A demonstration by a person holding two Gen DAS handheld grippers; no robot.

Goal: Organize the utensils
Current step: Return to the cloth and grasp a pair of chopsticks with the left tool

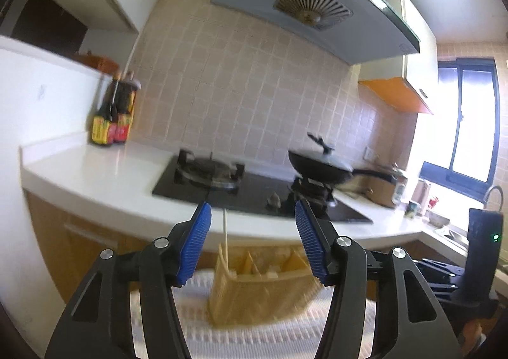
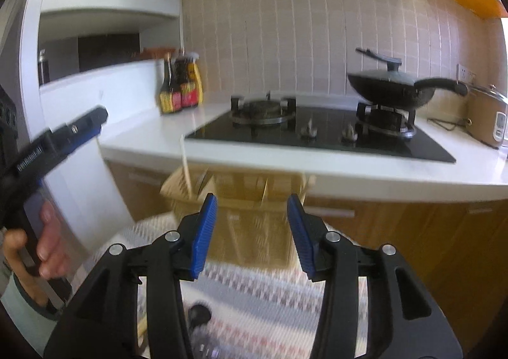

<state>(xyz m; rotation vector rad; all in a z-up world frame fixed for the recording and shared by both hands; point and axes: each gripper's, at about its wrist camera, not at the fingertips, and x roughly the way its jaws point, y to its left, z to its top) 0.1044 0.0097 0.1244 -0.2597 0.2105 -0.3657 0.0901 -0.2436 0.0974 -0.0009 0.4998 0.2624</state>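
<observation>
Both views blurred, so fine detail uncertain. Left gripper (image 1: 252, 243) spread wide, blue ribbed pads apart, nothing between them; raised and aimed over the pale yellow slatted plastic utensil basket (image 1: 263, 295). Right gripper (image 2: 252, 233) likewise spread and empty, pointed at the same basket (image 2: 254, 232) from slightly further right.

Basket standing upright on a white patterned woven cloth (image 1: 273, 340), in front of and below the white kitchen worktop (image 1: 95, 174). Divided inside by upright partitions into several compartments. One pale, thin chopstick-like stick (image 1: 225, 238) upright in the leftmost compartment, leaning a little, its tip rising past the worktop edge. Other compartments apparently holding pale blurred shapes in the left view; whether utensils or only dividers, cannot tell.

In the right view, a dark rounded object (image 2: 200, 314) low on the cloth beneath the gripper, partly hidden and too smeared to identify; possibly a utensil awaiting sorting.

On the worktop behind: black glass gas hob (image 2: 317, 133), black lidded wok (image 2: 384, 89), dark sauce bottles with yellow and red labels (image 2: 181, 89). All well apart from the basket.

Judged progress: at least one item placed, neither gripper carrying anything, so between placements. Remaining work probably any loose pieces near the cloth's front edge, mostly out of view.
</observation>
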